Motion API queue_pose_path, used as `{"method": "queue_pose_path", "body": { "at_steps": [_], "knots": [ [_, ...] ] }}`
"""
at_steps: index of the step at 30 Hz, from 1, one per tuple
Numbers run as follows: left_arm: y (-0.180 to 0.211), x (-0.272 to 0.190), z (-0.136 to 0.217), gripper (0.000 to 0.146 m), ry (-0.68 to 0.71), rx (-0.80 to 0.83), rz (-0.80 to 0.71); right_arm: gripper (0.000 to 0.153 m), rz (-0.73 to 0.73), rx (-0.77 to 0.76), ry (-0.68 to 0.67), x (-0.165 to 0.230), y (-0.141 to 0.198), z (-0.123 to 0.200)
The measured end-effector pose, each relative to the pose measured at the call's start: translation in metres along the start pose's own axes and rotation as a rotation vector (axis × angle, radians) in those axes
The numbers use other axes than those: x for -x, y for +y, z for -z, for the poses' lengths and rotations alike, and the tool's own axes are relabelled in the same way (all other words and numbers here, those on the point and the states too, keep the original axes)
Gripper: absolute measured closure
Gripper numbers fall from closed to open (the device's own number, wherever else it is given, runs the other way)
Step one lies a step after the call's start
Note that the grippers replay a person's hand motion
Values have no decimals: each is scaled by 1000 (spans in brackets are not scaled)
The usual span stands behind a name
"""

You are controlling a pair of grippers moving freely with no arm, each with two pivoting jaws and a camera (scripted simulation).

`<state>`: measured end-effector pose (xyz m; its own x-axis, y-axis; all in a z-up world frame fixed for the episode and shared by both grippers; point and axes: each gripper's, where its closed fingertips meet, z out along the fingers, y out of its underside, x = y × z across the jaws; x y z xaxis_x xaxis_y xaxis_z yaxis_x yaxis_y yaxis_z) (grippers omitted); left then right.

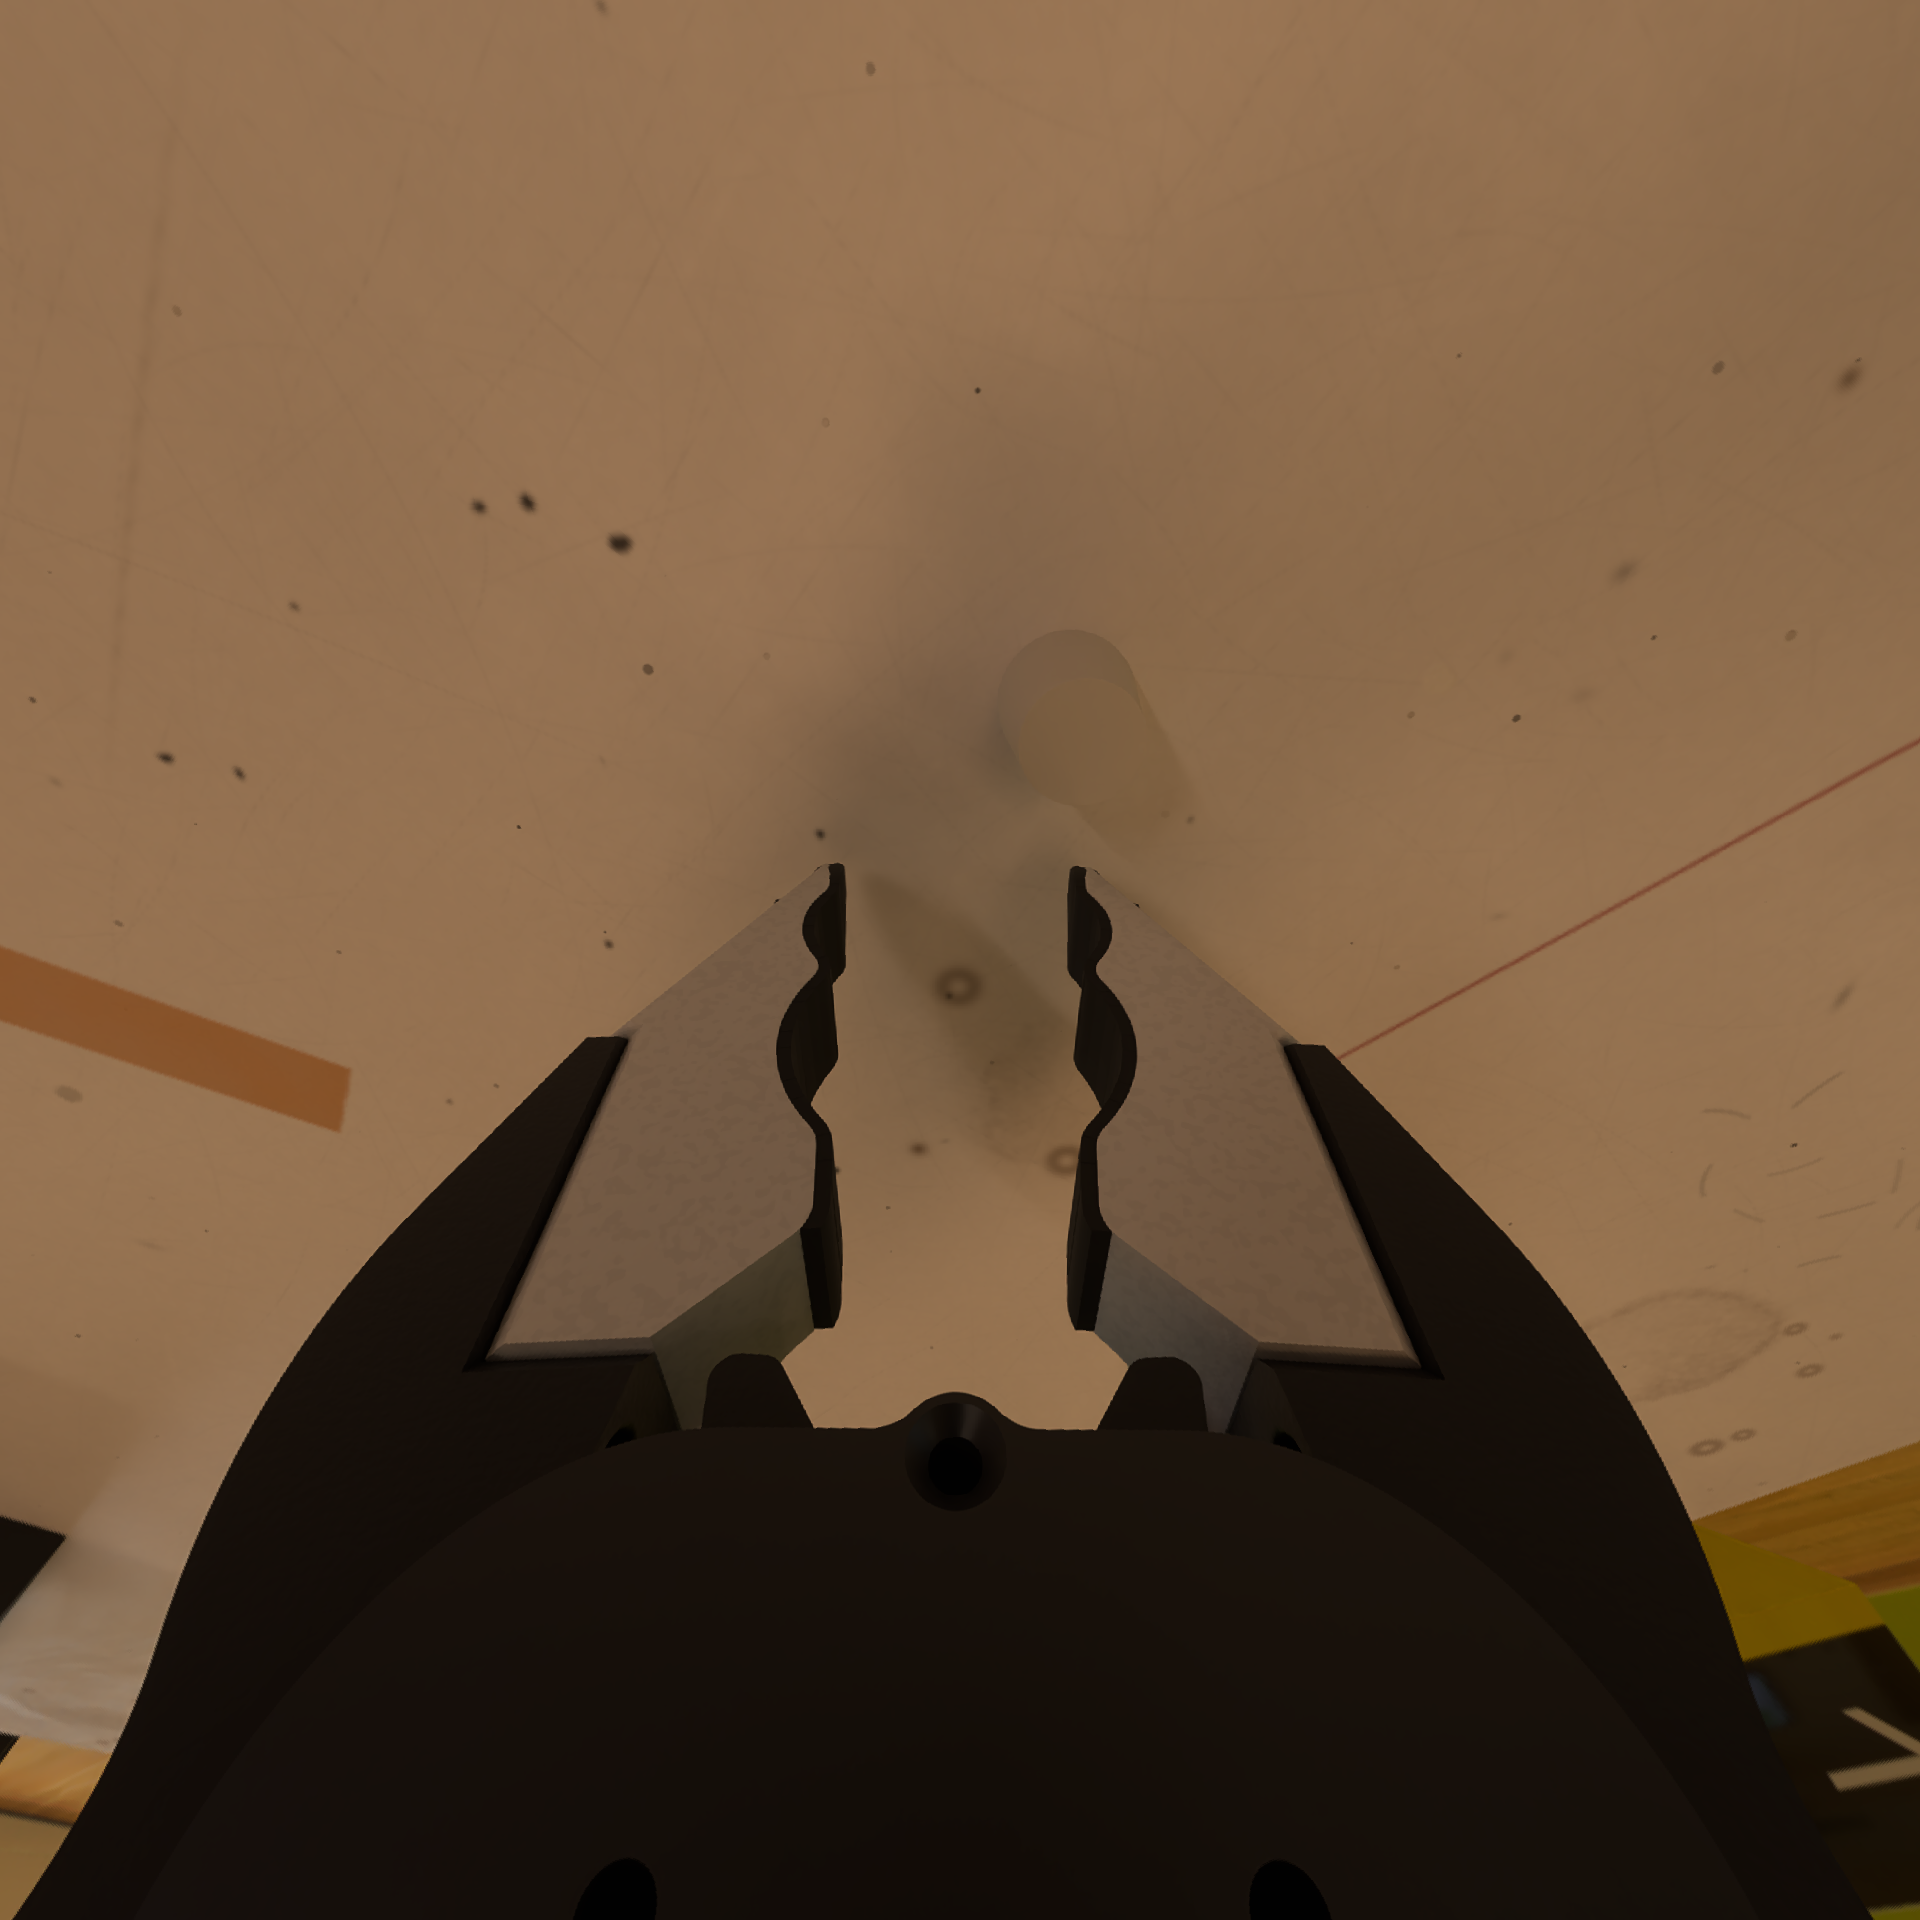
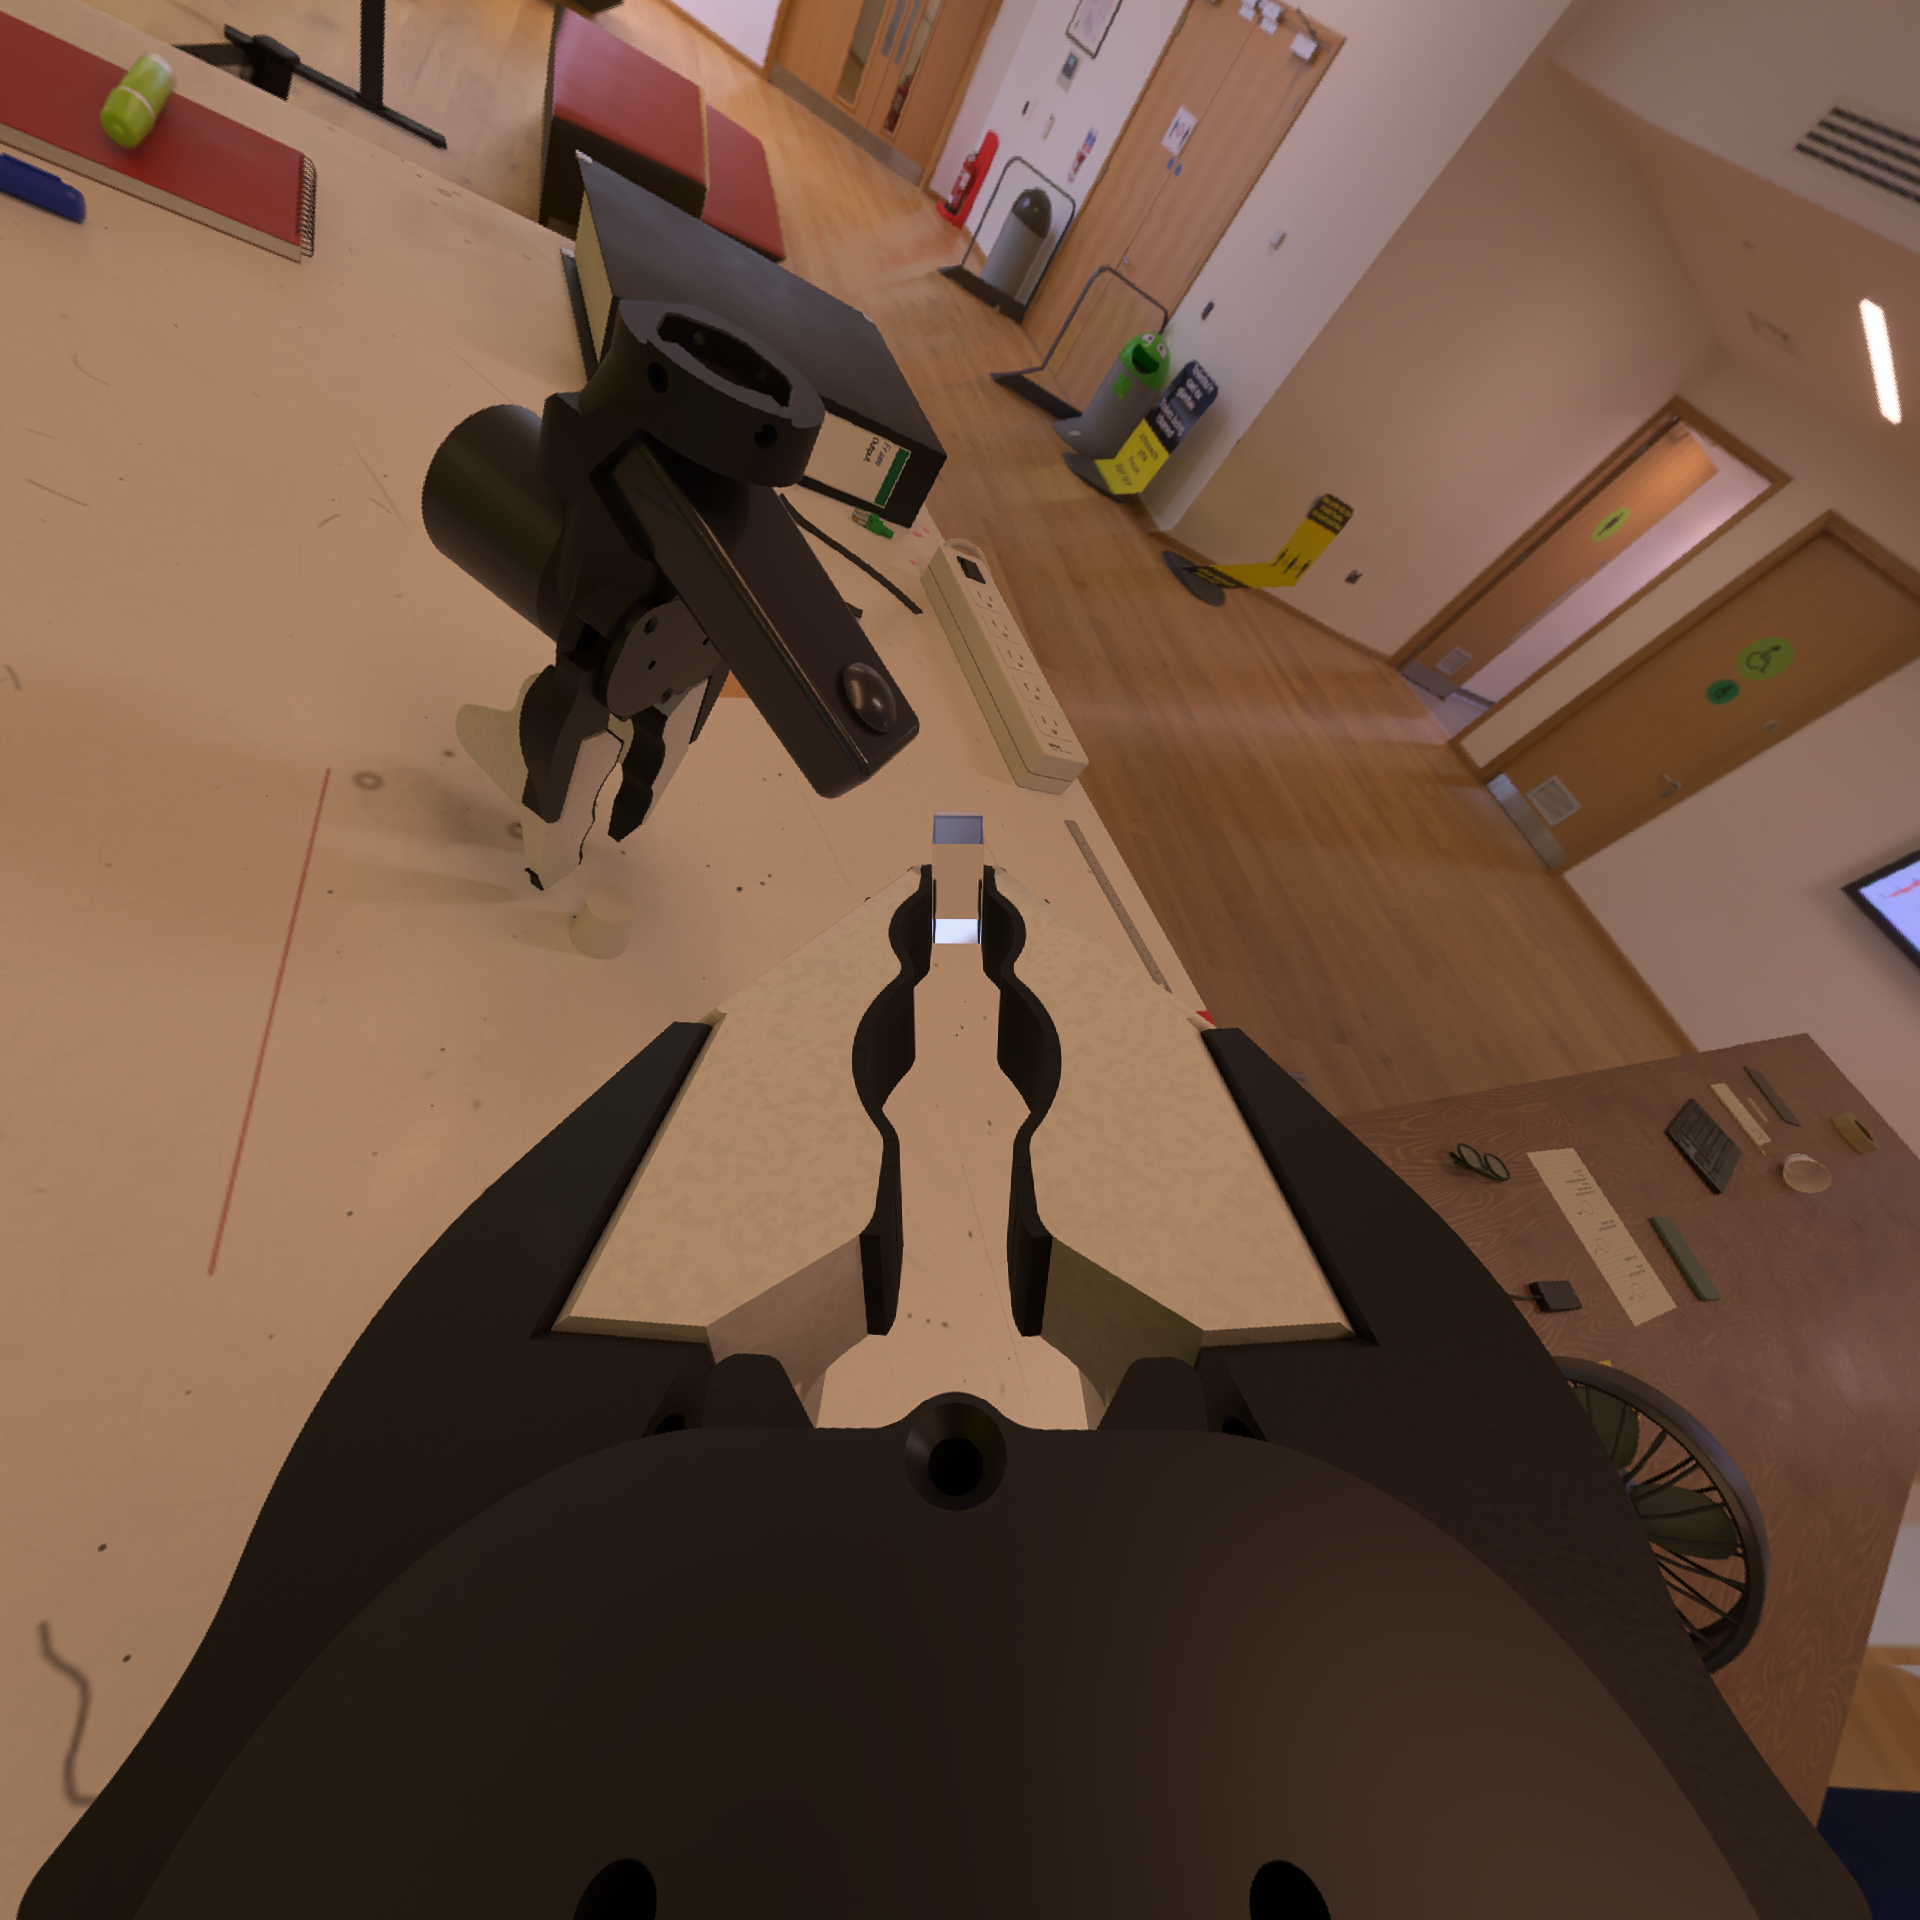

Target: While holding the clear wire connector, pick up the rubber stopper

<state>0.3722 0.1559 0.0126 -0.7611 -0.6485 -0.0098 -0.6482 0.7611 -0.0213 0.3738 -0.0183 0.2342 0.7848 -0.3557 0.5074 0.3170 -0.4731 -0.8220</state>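
Observation:
The rubber stopper (image 1: 1081, 717) is a small pale tan plug lying on the beige table, just ahead and slightly right of my left gripper (image 1: 956, 883). That gripper is open and empty, pointing down at the table. In the right wrist view the left gripper (image 2: 577, 852) hovers just above the stopper (image 2: 603, 920), apart from it. My right gripper (image 2: 957, 883) is shut on the clear wire connector (image 2: 957, 831), a small transparent block pinched at the fingertips and held above the table.
A black binder (image 2: 748, 343) and a white power strip (image 2: 1003, 665) lie along the table's far edge. A ruler (image 2: 1117, 904) lies near that edge. A red notebook (image 2: 156, 135), a green object (image 2: 135, 99) and a blue pen (image 2: 42, 192) sit far left.

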Motion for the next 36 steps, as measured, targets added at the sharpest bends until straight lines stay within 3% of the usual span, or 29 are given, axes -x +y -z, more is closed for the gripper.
{"method": "queue_pose_path", "body": {
  "at_steps": [5,8,12,13,15,17,18,20,27,31,36],
  "knots": [
    [-1,-4,0,110,5,-12,-22,145,5,-10,2,-1,-3,3],
    [-6,-11,1,122,32,-36,-41,145,3,-17,7,-2,-5,6],
    [-12,-15,0,124,15,-71,-118,145,1,-15,12,-5,-3,8],
    [-15,-14,0,122,-1,-91,-138,145,0,-15,13,-5,-3,8],
    [-20,-15,0,104,-6,-114,-153,145,-2,-15,14,-6,-2,9],
    [-23,-16,0,101,16,-121,-165,145,-1,-17,15,-7,-3,10],
    [-25,-17,0,104,21,-128,-176,145,-1,-18,15,-7,-3,10],
    [-26,-19,0,124,31,-138,-192,145,-2,-22,18,-8,-3,12],
    [-29,-20,3,124,86,-176,-114,145,-13,-34,41,-16,-4,21],
    [-37,-21,24,124,105,-304,-100,145,-29,-42,66,-23,-4,27],
    [-59,-29,76,124,111,-597,-93,145,-68,-47,101,-33,-1,33]
  ]
}}
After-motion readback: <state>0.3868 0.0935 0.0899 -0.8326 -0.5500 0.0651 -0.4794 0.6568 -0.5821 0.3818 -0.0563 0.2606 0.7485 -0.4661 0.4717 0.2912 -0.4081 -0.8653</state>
